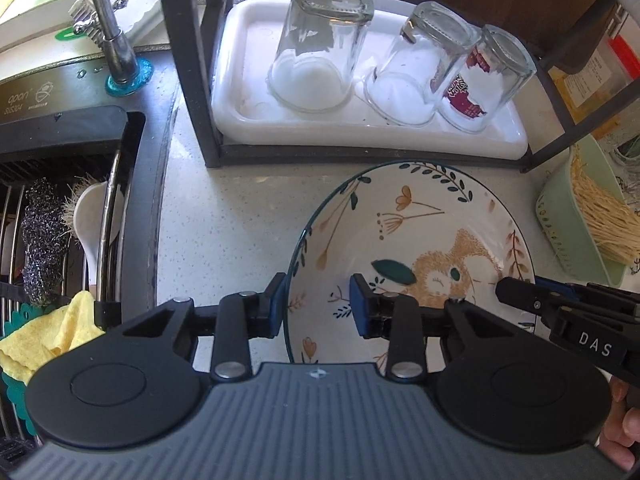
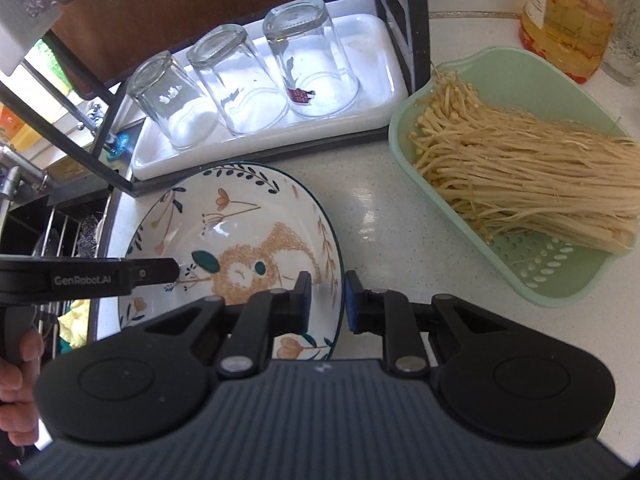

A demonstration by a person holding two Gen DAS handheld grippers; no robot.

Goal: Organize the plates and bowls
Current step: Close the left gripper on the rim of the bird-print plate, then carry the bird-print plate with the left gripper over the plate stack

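Gleaming round glazed bowl (image 1: pixel 412 240), flower-painted.

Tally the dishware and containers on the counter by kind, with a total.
Upturned glasses: 3
Patterned bowl: 1
White tray: 1
Green basket: 1
Total: 6

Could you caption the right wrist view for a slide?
Right gripper fingers straddle the rabbit bowl's rim beside green basket.

"DAS" on right tool (image 1: pixel 520 286), "GenRobot.AI" on left tool (image 2: pixel 176 270), "apon" + "SUS304" on sink rim (image 1: pixel 60 88).
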